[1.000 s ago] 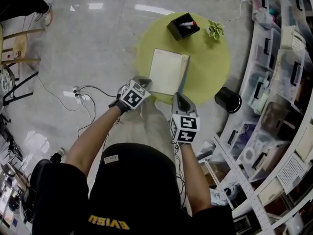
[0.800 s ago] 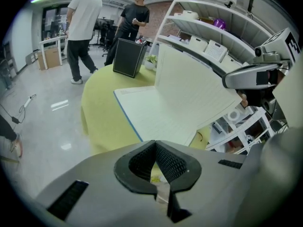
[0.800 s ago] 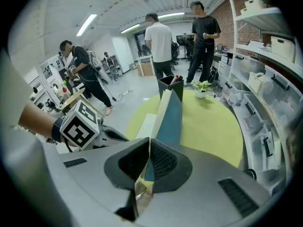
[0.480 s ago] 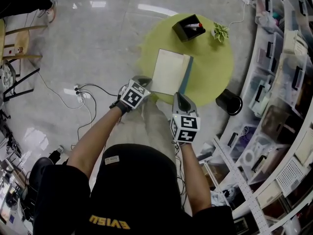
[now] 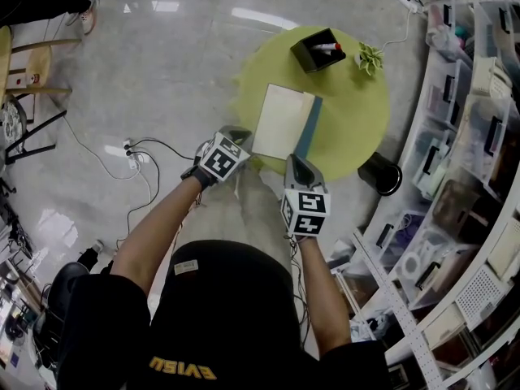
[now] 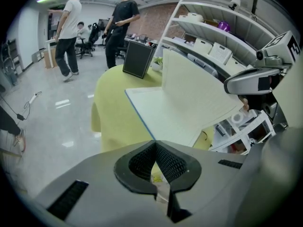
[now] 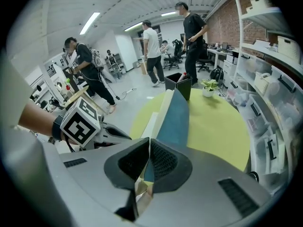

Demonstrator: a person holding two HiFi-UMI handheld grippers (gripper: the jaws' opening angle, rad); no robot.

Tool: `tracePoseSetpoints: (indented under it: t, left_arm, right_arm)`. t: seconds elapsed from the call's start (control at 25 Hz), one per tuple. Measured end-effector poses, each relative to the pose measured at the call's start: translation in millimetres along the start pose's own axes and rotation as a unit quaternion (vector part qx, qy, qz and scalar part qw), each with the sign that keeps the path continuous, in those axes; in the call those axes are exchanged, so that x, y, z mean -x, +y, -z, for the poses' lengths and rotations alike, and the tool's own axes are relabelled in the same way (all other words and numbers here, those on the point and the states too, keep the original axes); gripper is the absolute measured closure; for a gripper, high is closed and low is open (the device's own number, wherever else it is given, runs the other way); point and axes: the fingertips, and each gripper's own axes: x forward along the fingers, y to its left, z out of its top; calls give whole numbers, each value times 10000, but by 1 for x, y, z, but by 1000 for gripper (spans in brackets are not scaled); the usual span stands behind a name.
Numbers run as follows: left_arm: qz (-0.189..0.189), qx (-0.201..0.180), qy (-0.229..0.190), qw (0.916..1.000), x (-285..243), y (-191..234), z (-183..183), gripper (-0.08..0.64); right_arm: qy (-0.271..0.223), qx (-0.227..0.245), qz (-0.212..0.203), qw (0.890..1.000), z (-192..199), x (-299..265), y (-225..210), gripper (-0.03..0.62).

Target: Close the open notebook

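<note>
Notebook [image 5: 280,122] — long axis near-to-far, right half tilted up.

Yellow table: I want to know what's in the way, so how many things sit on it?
3: the notebook at the table's near edge, a black box at the far edge, a small plant right of the box. None looks hidden in the head view.

Notebook [image 5: 280,122] on table's [image 5: 349,120] near edge; box [image 5: 317,49], plant [image 5: 370,55] behind, seemingly apart.
</note>
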Motion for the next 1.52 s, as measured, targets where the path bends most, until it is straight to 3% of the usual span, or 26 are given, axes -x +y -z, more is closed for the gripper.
tracePoseSetpoints:
  t: [0.48,1.52]
  left_arm:
    - [-10,-318,14,9995,4,-6,1,554]
    - [-99,115,-224,9996,18,4,8,554]
  right_arm:
    - [88,107,-91,9999,1,-15,13,578]
    - [345,263,-304,9986,3,-40,34,563]
